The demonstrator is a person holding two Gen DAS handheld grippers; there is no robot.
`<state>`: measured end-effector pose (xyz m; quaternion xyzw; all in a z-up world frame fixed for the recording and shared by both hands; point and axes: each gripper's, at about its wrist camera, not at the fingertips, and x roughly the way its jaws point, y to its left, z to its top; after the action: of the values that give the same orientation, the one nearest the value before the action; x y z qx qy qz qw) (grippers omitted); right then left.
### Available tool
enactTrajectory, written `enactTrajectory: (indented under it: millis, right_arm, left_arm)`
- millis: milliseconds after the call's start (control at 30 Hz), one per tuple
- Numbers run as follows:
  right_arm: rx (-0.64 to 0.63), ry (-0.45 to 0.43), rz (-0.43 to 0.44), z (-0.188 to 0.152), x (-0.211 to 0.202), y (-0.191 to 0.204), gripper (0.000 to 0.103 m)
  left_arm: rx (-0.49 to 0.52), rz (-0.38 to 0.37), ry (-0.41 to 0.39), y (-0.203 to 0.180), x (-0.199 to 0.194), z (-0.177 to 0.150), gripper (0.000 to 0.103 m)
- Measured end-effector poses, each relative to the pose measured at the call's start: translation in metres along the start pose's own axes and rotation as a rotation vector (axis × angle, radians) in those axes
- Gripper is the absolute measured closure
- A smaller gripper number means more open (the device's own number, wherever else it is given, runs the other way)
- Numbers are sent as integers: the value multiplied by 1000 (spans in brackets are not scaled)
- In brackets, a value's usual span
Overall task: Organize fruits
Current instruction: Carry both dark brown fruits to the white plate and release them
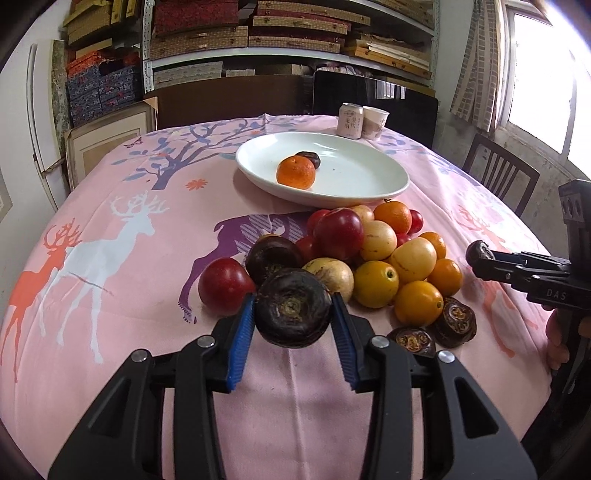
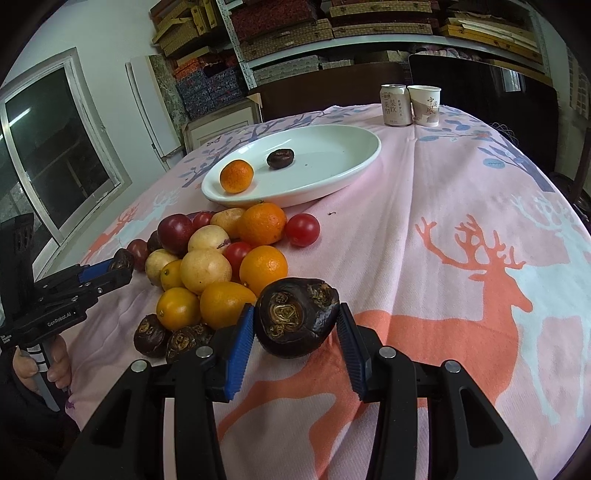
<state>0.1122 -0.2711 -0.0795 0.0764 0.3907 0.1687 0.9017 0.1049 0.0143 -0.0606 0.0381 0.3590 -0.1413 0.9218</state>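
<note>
A heap of fruit [image 1: 373, 254] lies on the pink tablecloth: red plums, yellow and orange citrus, dark water chestnuts. My left gripper [image 1: 293, 314] is shut on one dark water chestnut [image 1: 293, 308], lifted just off the cloth at the heap's near edge. My right gripper [image 2: 295, 325] is shut on another dark water chestnut [image 2: 297, 317], right of the heap [image 2: 221, 258]. Each gripper also shows from the side in the other view, the right gripper [image 1: 480, 258] and the left gripper [image 2: 122, 266]. The white oval plate [image 1: 369, 184] behind the heap holds an orange [image 1: 295, 171] and a water chestnut [image 1: 309, 158].
A drink can [image 1: 350, 120] and a paper cup [image 1: 375, 122] stand at the table's far edge. Two more water chestnuts [image 1: 454, 321] lie near the heap's right side. A wooden chair [image 1: 498, 177] stands at the right; shelves of boxes [image 1: 258, 33] fill the back wall.
</note>
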Motion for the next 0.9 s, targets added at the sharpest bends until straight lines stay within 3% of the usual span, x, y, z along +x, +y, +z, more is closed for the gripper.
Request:
enactTrajectory:
  millis: [300, 500, 700, 800, 900]
  right_arm:
    - [36, 7, -15, -6, -6, -8, 58]
    - [36, 4, -45, 9, -22, -13, 58]
    - [-37, -112, -97, 73, -44, -11, 58]
    - [-53, -164, -119, 109, -32, -16, 58]
    - [-53, -188, -135, 141, -1, -26, 58]
  left_arm:
    - [-10, 8, 9, 1, -1, -2, 63]
    - [-18, -36, 28, 0, -6, 11, 63]
    - [33, -48, -15, -14, -2, 77, 63]
    - [54, -38, -15, -30, 25, 115, 63]
    - [42, -38, 43, -43, 72, 145, 63]
